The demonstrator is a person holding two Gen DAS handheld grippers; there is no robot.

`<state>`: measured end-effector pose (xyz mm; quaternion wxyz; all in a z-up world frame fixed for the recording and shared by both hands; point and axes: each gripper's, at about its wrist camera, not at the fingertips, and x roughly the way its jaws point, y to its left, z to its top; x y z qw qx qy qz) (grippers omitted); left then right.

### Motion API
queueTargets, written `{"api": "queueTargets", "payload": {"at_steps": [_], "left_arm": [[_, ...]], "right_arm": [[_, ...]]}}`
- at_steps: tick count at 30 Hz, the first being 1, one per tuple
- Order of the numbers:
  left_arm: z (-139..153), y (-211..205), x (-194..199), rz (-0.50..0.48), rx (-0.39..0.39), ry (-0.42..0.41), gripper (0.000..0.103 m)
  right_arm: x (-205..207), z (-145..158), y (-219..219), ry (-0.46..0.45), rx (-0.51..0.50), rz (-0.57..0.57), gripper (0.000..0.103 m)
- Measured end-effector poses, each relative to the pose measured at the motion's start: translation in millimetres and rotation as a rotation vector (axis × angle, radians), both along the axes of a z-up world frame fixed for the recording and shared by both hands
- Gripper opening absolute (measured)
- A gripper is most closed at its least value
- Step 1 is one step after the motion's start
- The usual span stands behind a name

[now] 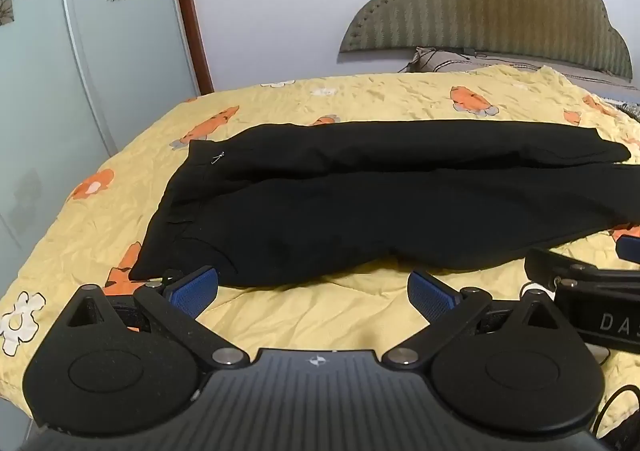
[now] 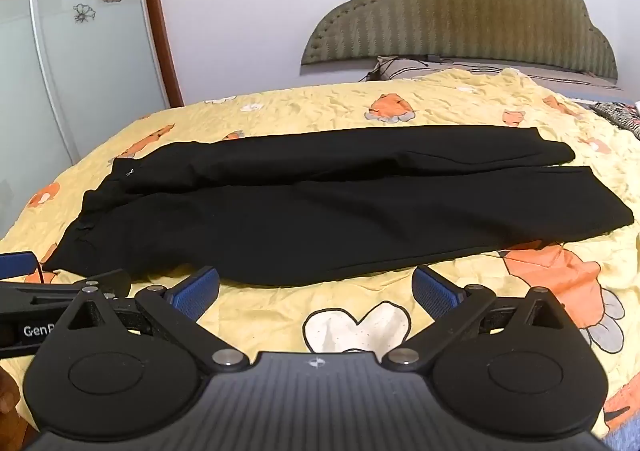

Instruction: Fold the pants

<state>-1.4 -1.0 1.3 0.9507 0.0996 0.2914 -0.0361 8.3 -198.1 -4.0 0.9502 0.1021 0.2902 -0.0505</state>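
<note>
Pants (image 1: 360, 203) lie flat just ahead of both tongs on the quilt (image 1: 320, 307), waistband leftward, so I hover my left gripper (image 1: 314, 293) and right gripper (image 2: 316, 291) spread wide, gripping nothing, side by side for a two-point pickup.

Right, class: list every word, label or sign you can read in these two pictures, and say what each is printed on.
"DAS", cut off by the picture edge: on the right tool's black body, seen from the left wrist.
"GenR", cut off behind an arm of the right tool: on a white label on the left tool's body.
Nothing else is readable.
</note>
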Motion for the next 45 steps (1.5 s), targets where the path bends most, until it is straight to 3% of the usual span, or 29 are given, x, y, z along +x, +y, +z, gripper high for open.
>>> {"api": "queueTargets", "payload": {"at_steps": [3, 11, 19, 23, 31, 36, 38, 41, 45], "left_arm": [[-3.5, 4.6, 3.6, 0.011, -0.027, 0.018, 0.103], [-9.6, -0.2, 10.6, 0.060, 0.019, 0.035, 0.103], [-11.0, 5.8, 8.3, 0.040, -0.053, 0.007, 0.102], [-9.8, 9.3, 12.8, 0.021, -0.108, 0.063, 0.103], [-3.8, 2.6, 19.3, 0.015, -0.089, 0.117, 0.103], [-1.4, 2.6, 13.5, 0.015, -0.075, 0.028, 0.102], [-2.6, 1.9, 18.2, 0.009, -0.059, 0.056, 0.099], [-4.0, 8.1, 21.9, 0.020, -0.112, 0.090, 0.097], [-2.7, 9.4, 20.0, -0.008, -0.124, 0.074, 0.099]], "right_arm": [[-0.2, -2.7, 0.3, 0.004, 0.001, -0.022, 0.103], [2.9, -2.7, -0.2, 0.026, -0.009, -0.003, 0.103], [4.0, -4.4, -3.5, 0.030, 0.025, 0.006, 0.103], [3.7, -3.7, -5.4, 0.024, 0.039, 0.003, 0.103], [4.2, 0.1, -9.8, -0.003, 0.027, -0.007, 0.103], [8.0, 0.2, -10.8, 0.004, 0.005, 0.013, 0.103], [8.3, -0.1, -14.2, 0.002, 0.031, 0.028, 0.103], [8.2, -0.9, -19.3, -0.005, 0.088, 0.046, 0.103], [13.9, -3.3, -16.7, 0.056, 0.052, 0.026, 0.103]]}}
